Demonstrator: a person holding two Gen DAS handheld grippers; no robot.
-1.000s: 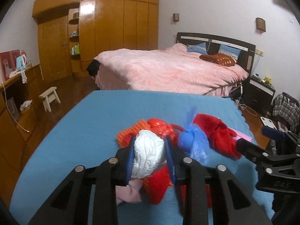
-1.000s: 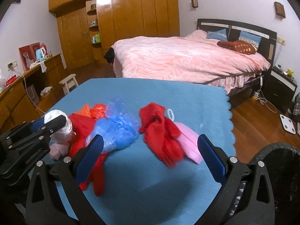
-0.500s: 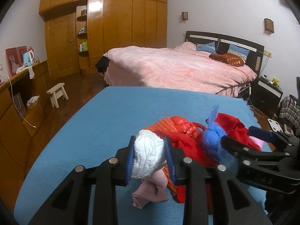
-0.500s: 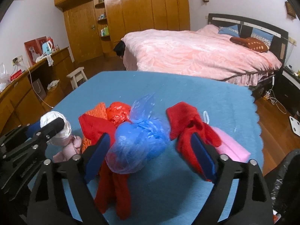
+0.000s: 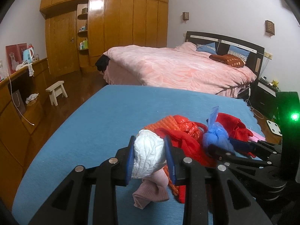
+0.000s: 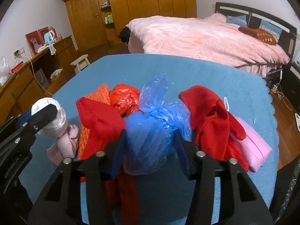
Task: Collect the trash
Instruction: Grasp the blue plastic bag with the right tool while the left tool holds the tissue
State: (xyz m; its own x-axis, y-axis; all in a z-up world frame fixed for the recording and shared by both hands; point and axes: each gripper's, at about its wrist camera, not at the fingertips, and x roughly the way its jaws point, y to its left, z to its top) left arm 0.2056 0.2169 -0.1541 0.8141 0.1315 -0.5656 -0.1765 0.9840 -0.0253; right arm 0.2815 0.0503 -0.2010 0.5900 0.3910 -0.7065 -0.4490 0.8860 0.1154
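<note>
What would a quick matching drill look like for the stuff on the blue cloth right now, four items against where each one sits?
Items:
1. white plastic wad
2. blue knotted bag
3. pink folded cloth
4. pale pink sock

Places:
A. at the right end of the pile, partly under the red garment
B. between the pads of the right gripper
C. hanging just below the white wad
D. clamped in the left gripper

Pairs: 1-D, 2-B, 3-A, 4-C. The right gripper's jaws have just been closing, with the blue bag between them.
</note>
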